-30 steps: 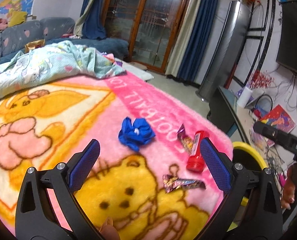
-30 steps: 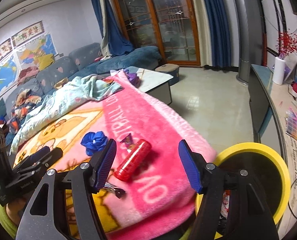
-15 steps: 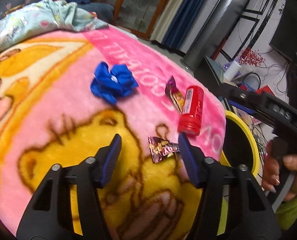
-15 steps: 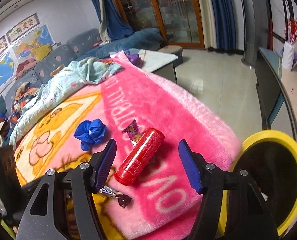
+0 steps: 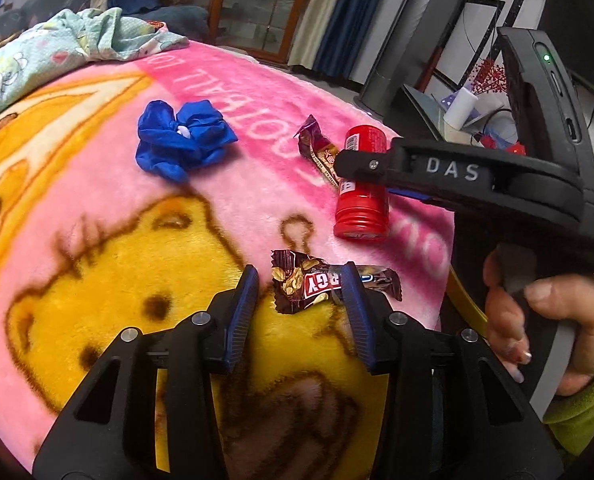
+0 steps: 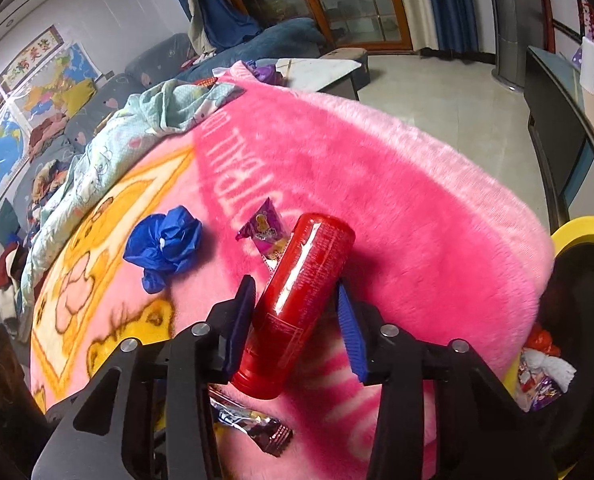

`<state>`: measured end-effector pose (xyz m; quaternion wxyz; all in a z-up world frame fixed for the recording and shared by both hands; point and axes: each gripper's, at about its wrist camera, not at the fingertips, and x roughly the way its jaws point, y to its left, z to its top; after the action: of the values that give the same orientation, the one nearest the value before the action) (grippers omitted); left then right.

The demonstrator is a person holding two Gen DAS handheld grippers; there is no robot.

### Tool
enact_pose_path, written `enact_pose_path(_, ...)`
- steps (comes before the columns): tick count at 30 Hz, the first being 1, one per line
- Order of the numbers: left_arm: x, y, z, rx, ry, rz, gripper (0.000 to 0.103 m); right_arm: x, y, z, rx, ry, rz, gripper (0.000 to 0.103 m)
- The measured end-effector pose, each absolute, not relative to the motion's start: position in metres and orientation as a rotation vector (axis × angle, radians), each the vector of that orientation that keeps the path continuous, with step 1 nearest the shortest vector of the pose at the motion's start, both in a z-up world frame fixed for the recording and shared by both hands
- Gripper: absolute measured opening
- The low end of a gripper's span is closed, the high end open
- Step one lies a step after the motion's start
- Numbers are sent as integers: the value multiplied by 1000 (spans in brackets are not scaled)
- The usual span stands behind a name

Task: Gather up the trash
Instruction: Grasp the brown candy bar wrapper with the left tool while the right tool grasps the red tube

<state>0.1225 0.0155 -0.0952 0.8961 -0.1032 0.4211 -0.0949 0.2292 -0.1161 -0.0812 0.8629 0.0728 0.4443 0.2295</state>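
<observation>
Both grippers have dropped and narrowed, the left gripper (image 5: pixel 301 300) around the candy bar wrapper (image 5: pixel 329 282) and the right gripper (image 6: pixel 295 316) around the red can (image 6: pixel 301 304) near the blanket's (image 6: pixel 417 208) edge, neither clearly clamped yet; the blue bag (image 6: pixel 163 242) and the small wrapper (image 6: pixel 265 232) still lie mid-blanket, while the yellow bin (image 6: pixel 577 228) already holds some trash.

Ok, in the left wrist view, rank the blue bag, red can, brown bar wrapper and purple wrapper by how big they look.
1. crumpled blue bag
2. brown bar wrapper and red can: about alike; the wrapper is nearer the camera and both are partly hidden by tools.
3. purple wrapper

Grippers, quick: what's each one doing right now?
Left gripper: open, straddling the brown candy wrapper, not clamped.
Right gripper: open around the red canister, not visibly clamped.
</observation>
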Motion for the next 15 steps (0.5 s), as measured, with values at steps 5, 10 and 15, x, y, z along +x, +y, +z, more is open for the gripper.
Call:
enact_pose_path(5, 123, 13, -95, -215, 868, -223, 24, 226, -118, -79, 142, 916, 485, 37)
enact_pose_path(10, 118, 6, -93, -197, 852, -258, 13, 223, -128, -74, 150, 903, 478, 34)
enact_pose_path(15, 116, 9, -90, -214, 836, -268, 5, 221, -137, -68, 149, 886, 468, 33)
